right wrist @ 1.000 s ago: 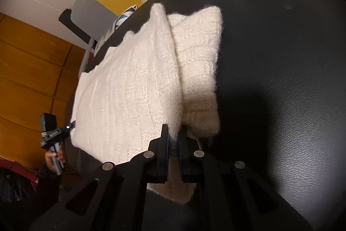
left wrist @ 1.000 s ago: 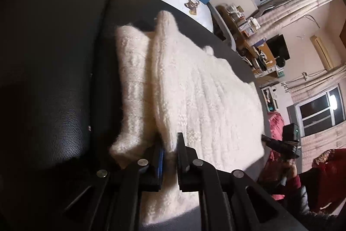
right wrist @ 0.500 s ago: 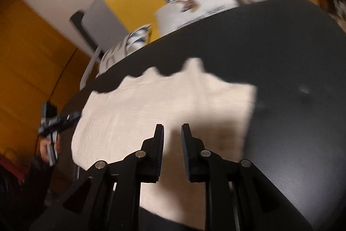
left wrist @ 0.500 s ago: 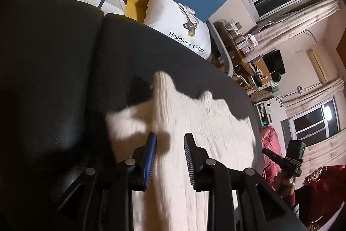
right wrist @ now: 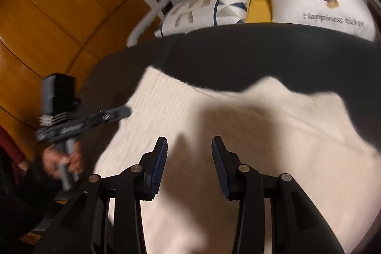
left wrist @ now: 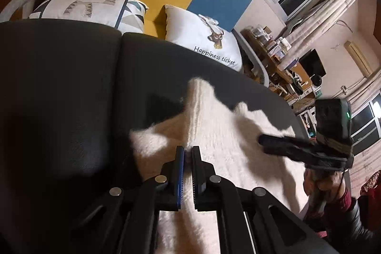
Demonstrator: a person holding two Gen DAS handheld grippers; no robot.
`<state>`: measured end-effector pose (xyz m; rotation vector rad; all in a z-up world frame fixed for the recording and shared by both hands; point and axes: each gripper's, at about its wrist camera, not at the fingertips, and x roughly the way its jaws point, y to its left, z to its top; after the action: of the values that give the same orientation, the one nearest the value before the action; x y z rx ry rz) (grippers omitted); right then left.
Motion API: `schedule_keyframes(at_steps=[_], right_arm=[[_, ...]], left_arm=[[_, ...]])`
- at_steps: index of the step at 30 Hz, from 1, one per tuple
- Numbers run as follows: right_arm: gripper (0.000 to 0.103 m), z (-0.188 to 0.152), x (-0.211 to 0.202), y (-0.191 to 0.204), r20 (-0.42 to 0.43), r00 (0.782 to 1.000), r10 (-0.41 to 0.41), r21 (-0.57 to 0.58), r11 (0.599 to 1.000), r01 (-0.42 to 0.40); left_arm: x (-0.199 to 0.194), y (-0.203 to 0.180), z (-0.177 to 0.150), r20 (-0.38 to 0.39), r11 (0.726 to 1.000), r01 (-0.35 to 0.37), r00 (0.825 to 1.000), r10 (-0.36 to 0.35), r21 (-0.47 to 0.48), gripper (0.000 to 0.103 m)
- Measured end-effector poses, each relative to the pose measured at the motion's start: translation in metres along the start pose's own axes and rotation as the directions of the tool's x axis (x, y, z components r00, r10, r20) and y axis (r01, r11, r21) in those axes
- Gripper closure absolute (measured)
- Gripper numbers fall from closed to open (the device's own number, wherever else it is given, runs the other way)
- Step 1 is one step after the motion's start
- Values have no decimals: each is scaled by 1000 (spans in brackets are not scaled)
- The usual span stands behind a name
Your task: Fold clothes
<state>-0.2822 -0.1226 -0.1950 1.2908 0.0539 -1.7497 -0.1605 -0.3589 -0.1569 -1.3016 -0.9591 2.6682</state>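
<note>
A cream knitted sweater (left wrist: 226,135) (right wrist: 166,99) lies spread on a black leather cushion (left wrist: 71,87) (right wrist: 238,51). My left gripper (left wrist: 188,150) is shut on a raised fold at the sweater's left side, and the ridge of that fold runs straight into its jaws. In the right wrist view the left gripper (right wrist: 126,111) sits at the sweater's left edge, blurred. My right gripper (right wrist: 189,143) hovers over the middle of the sweater with its jaws opening and nothing between them. The left wrist view shows the right gripper (left wrist: 262,142) over the sweater's right part.
Two printed pillows (left wrist: 90,6) (left wrist: 204,39) lean behind the cushion, against a grey, yellow and blue backrest. An orange wood-panelled wall (right wrist: 47,16) stands to the left. A cluttered desk (left wrist: 273,51) and windows are at the right. The person's hands (right wrist: 69,158) (left wrist: 319,182) hold the grippers.
The right gripper let go of the sweater's corner, swung across over its middle and opened. The left gripper opened, shifted, then shut on the fold.
</note>
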Motion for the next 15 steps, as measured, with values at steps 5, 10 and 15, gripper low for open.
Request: schedule_keyframes(at_steps=[5, 10, 15], right_arm=[[61, 15, 39, 3, -55, 985, -164, -36, 986, 162], [61, 12, 17, 8, 19, 985, -173, -34, 984, 174], [47, 0, -1, 39, 27, 999, -39, -127, 991, 42]], left_arm=[[4, 14, -3, -39, 999, 10, 999, -12, -45, 91], [7, 10, 0, -66, 995, 61, 996, -66, -84, 80], [8, -6, -20, -90, 1000, -27, 996, 28, 7, 94]])
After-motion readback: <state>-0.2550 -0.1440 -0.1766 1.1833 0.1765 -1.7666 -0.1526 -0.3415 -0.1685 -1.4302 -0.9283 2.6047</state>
